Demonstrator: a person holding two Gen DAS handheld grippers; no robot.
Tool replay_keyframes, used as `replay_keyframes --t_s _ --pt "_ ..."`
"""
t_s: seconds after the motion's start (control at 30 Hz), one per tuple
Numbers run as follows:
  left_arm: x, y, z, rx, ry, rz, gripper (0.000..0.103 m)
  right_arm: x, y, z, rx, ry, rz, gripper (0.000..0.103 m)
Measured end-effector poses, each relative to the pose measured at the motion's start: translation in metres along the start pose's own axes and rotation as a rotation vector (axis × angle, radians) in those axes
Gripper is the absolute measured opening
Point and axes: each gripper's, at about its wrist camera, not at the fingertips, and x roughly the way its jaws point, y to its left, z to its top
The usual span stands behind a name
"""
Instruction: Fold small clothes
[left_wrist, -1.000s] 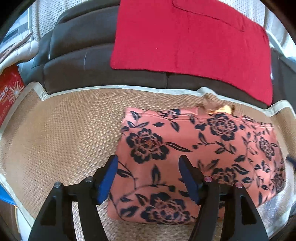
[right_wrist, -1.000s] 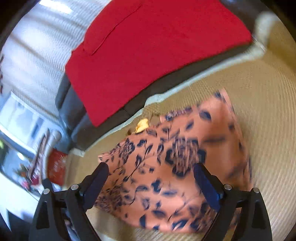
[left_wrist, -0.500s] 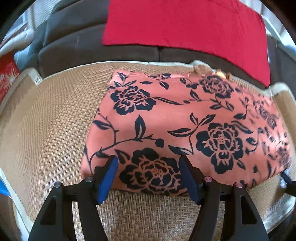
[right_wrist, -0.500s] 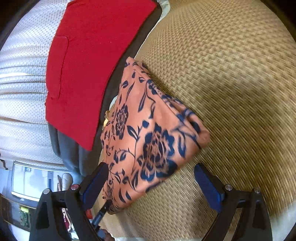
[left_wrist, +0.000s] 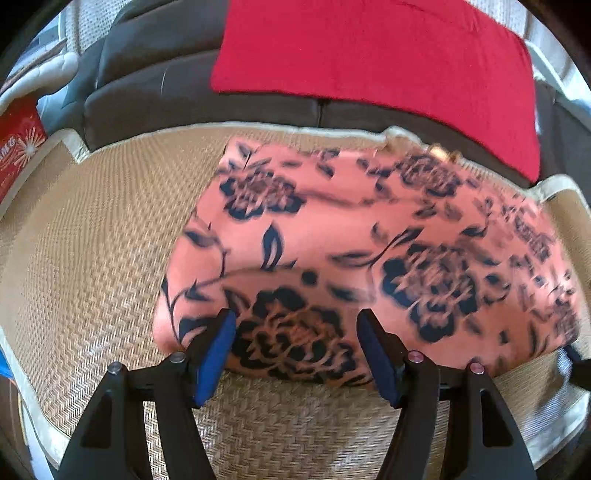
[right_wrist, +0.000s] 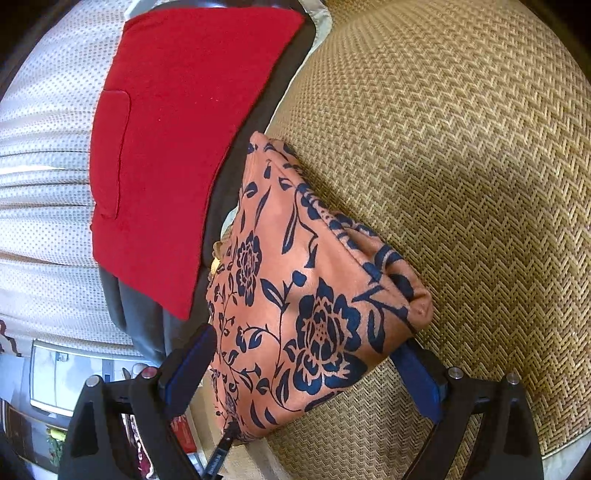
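Two views, and each gives me something the other hides. From the left wrist I see the folded floral garment (left_wrist: 369, 251) spread wide on the woven mat (left_wrist: 92, 240), its long axis running left to right across the frame, the far edge close to the mat's pale border. The picture is motion-blurred there, so fine folds are lost. Behind it, the red cloth (left_wrist: 369, 55) hangs over the dark sofa back (left_wrist: 147, 81), and a red box (left_wrist: 18, 147) sits at the far left.

The right wrist view shows the garment (right_wrist: 303, 295) end-on: a thick stack whose rounded folded corner points toward the open mat (right_wrist: 461, 166), layers visible along that edge. It also shows the pocket on the red cloth (right_wrist: 177, 140).

My left gripper (left_wrist: 295, 350) is spread wide, the garment's near edge lying between its blue pads (left_wrist: 214, 358), with nothing pinched. My right gripper (right_wrist: 306, 365) is likewise wide open, straddling the garment's end; whether the pads touch the fabric I cannot tell.
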Motion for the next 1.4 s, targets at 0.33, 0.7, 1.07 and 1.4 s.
replay_keyframes --t_s 0.33,0.7,1.07,1.4 --pt "0.026 -0.066 0.021 0.111 0.009 -0.066 0.069 -0.009 0.011 0.005 -0.029 -0.033 -0.038 0.096" --pt "0.036 -0.077 0.024 0.122 0.031 -0.086 0.073 0.000 0.019 -0.016 -0.046 -0.009 -0.136 0.096" --pt "0.039 -0.081 0.024 0.119 0.061 -0.063 0.077 0.006 0.023 -0.004 -0.014 -0.092 -0.106 0.078" --pt "0.032 -0.090 0.028 0.111 0.039 -0.048 0.078 -0.013 0.003 -0.010 0.002 -0.078 -0.125 0.078"
